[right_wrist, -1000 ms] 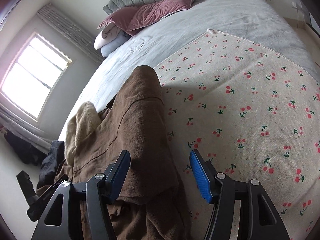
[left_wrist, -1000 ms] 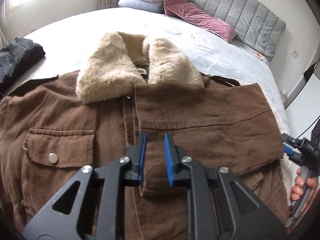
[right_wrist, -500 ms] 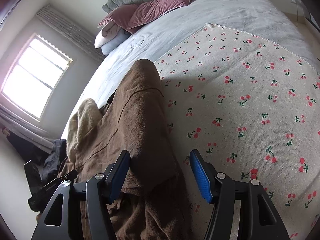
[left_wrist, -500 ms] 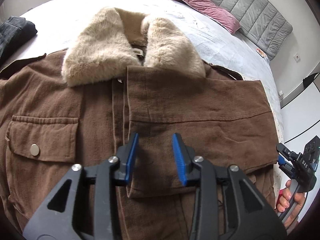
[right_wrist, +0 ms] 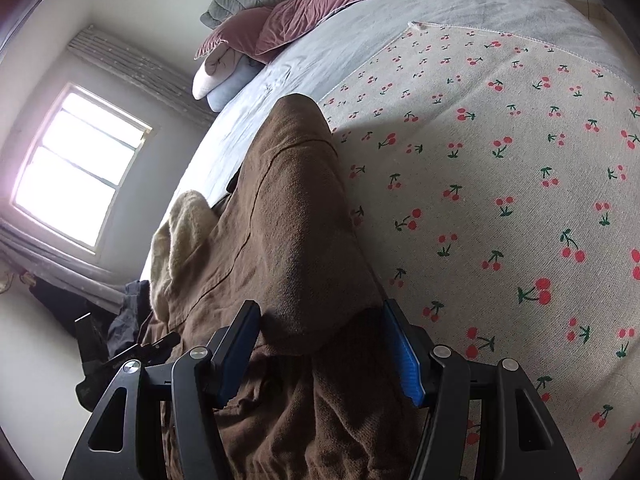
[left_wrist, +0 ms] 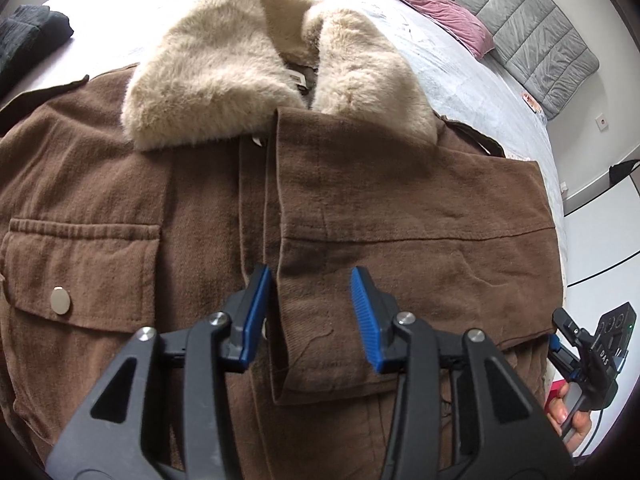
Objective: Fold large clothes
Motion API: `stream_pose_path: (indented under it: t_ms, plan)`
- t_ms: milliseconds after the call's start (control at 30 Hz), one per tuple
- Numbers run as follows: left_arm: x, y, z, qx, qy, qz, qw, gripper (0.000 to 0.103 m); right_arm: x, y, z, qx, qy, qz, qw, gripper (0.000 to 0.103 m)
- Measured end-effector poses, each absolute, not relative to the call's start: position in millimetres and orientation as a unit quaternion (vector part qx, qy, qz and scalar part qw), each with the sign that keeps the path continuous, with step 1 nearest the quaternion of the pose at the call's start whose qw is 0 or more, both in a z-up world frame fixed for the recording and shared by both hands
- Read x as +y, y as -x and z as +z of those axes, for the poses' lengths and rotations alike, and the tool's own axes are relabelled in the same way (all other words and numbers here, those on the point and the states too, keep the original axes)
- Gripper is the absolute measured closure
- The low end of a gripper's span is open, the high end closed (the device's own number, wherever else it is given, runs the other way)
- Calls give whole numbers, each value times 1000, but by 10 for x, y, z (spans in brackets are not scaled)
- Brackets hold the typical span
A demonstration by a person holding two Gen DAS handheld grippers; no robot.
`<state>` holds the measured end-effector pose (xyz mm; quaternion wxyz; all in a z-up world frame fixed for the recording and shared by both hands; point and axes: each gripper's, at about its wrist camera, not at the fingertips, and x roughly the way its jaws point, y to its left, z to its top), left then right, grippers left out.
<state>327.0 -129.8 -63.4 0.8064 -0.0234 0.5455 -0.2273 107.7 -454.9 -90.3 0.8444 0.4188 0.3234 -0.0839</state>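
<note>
A large brown jacket (left_wrist: 120, 208) with a beige fur collar (left_wrist: 224, 80) lies front up on the bed. Its right sleeve (left_wrist: 420, 216) is folded across the chest. My left gripper (left_wrist: 310, 312) is open, its jaws either side of the sleeve's cuff edge, just above the cloth. My right gripper (right_wrist: 320, 352) is open at the jacket's right side, where the folded sleeve (right_wrist: 296, 216) rises between its jaws. The right gripper also shows in the left wrist view (left_wrist: 576, 356), held by a hand.
A cherry-print cloth (right_wrist: 500, 200) covers the bed beside the jacket. Pink pillows (right_wrist: 296, 20) and a grey headboard (left_wrist: 520, 20) are at the far end. Dark clothes (left_wrist: 28, 36) lie at the bed's left edge. A window (right_wrist: 76, 164) is on the far wall.
My left gripper has opened wider and moved closer down over the folded sleeve's cuff. My right gripper has moved in, so the sleeve fold now sits between its open jaws.
</note>
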Motion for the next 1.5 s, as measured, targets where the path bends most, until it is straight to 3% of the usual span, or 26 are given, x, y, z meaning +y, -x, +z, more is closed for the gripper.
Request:
stream_pose_path:
  t_ms: [33, 200, 367, 467, 533, 567, 667, 733, 833, 900, 967, 1033, 1167, 1267, 1400, 1433, 1500]
  plan:
    - [-1330, -3256, -623, 547, 13, -231, 805, 97, -4548, -1074, -896, 323, -418, -85, 845, 40]
    - [-1068, -3091, -128, 463, 74, -233, 852, 98, -4597, -1023, -774, 316, -396, -102, 856, 40]
    - [-955, -3183, -310, 513, -13, -139, 847, 94, -4660, -1085, -738, 323, -382, -109, 859, 40]
    - [-903, -3146, -310, 489, -15, -131, 863, 90, -4670, -1254, -836, 342, -393, -91, 848, 41]
    - [-944, -3113, -268, 470, 1, -160, 868, 83, -4657, -1359, -910, 354, -395, -78, 844, 57]
    - [-980, -3093, -260, 464, 4, -178, 868, 83, -4647, -1416, -932, 365, -390, -72, 842, 81]
    - [-1163, -3061, -300, 463, 1, -237, 854, 79, -4642, -1422, -767, 362, -337, -104, 863, 88]
    - [-1288, -3087, -517, 512, -18, -240, 825, 76, -4738, -1445, -784, 383, -304, -181, 853, 92]
    - [-1365, -3017, -545, 503, -63, -240, 828, 76, -4800, -1439, -744, 391, -294, -186, 852, 88]
    - [-1374, -3012, -414, 477, -68, -247, 841, 76, -4769, -1400, -584, 376, -275, -184, 866, 78]
    - [-1365, -3045, -294, 444, -50, -260, 856, 69, -4699, -1409, -423, 352, -265, -186, 878, 70]
    - [-1369, -3097, -289, 438, -29, -273, 856, 60, -4551, -1529, -326, 342, -260, -163, 888, 69]
    - [-1403, -3160, -617, 471, -17, -282, 836, 59, -4341, -1835, -484, 362, -249, -131, 888, 67]
    - [-1363, -3071, -693, 449, -14, -297, 843, 59, -4390, -1969, -862, 397, -256, -146, 869, 67]
    - [-1265, -3028, -533, 465, 4, -288, 837, 58, -4280, -1867, -679, 390, -225, -155, 879, 62]
    - [-1207, -2995, -466, 462, 10, -283, 840, 52, -4234, -1813, -613, 387, -218, -156, 882, 59]
    - [-1054, -2889, -300, 452, 21, -272, 849, 37, -4151, -1678, -503, 379, -224, -147, 886, 42]
